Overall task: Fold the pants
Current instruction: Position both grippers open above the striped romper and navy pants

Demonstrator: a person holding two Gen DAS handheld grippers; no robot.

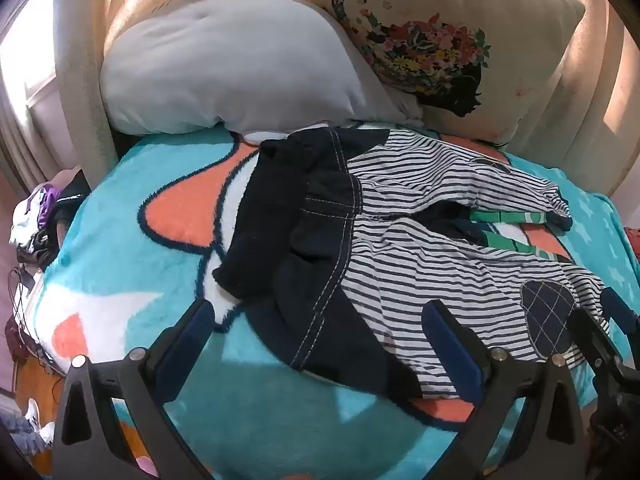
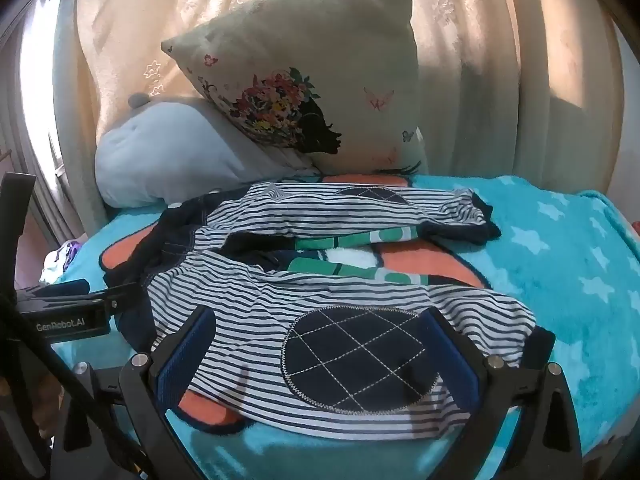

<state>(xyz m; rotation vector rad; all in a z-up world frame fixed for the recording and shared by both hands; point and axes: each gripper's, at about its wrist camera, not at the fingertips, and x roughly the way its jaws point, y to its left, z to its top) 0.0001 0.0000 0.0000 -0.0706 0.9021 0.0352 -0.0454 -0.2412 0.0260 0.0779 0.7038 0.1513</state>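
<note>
Small striped pants (image 1: 432, 248) with a navy waistband (image 1: 288, 216) and quilted navy knee patches lie spread on a teal cartoon blanket (image 1: 132, 208). The legs point right, waist to the left. My left gripper (image 1: 320, 332) is open, its fingers straddling the waist and upper near leg. My right gripper (image 2: 320, 340) is open, its fingers either side of the near leg's knee patch (image 2: 356, 356). The pants (image 2: 320, 216) show both legs in the right wrist view, the far leg ending in a navy cuff (image 2: 480, 228). The right gripper's fingers (image 1: 616, 312) also show in the left wrist view, and the left gripper (image 2: 72, 304) shows at the left of the right wrist view.
A pale blue plush pillow (image 1: 224, 68) and a beige floral cushion (image 1: 440, 40) lean against curtains behind the pants. Loose clothes (image 1: 36, 216) lie beyond the blanket's left edge. The blanket (image 2: 568, 264) stretches to the right with white stars.
</note>
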